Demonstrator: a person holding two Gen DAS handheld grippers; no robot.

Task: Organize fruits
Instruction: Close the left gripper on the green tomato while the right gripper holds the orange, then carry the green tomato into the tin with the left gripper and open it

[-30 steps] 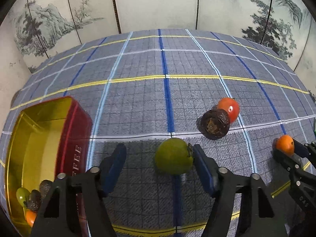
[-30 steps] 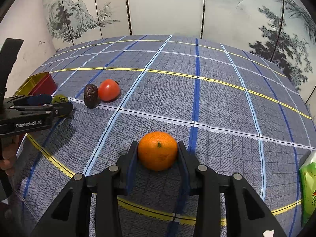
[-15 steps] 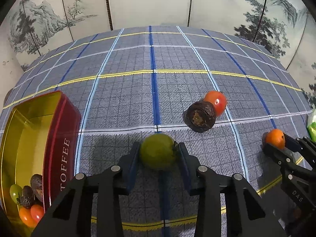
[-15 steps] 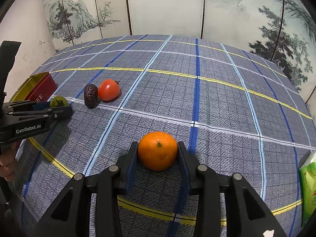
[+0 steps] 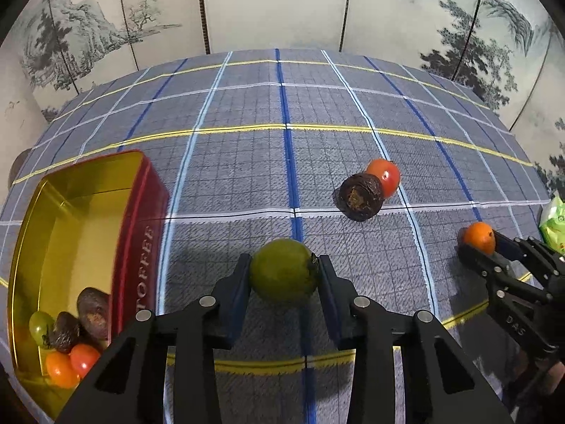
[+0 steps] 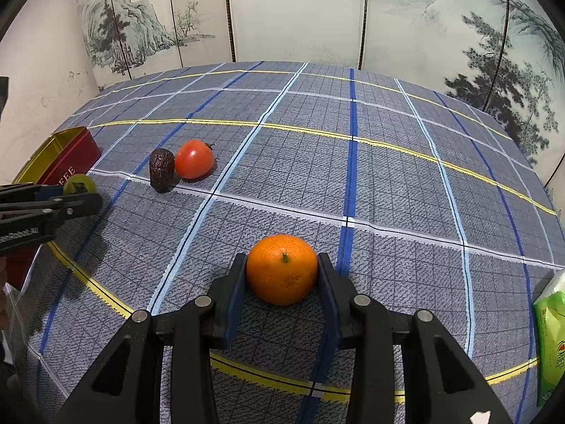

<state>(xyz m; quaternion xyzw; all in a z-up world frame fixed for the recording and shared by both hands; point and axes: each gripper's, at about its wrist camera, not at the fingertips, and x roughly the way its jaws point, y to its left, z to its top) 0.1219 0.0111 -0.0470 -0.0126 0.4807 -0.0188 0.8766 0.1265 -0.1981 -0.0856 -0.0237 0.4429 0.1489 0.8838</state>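
The left gripper (image 5: 284,275) is clamped on a green round fruit (image 5: 283,270), its blue pads pressing both sides of it, above the counter (image 5: 247,162) with its blue-grey checked cloth. The right gripper (image 6: 281,272) is clamped in the same way on an orange (image 6: 281,269); whether the orange rests on the cloth or sits just above it cannot be told. To the left of the green fruit stands a red tin (image 5: 141,233) with a gold inside and the word "TOFFEE" on its side; in its near corner lie two dark wrinkled fruits, a small green one and two small orange-red ones. Farther out on the counter, between the two grippers, a dark brown wrinkled fruit (image 5: 361,196) stands touching a red tomato (image 5: 385,176). A green packet (image 6: 551,342) lies at the counter's right edge. Painted screen panels (image 6: 293,14) with trees and mountains stand behind the counter.
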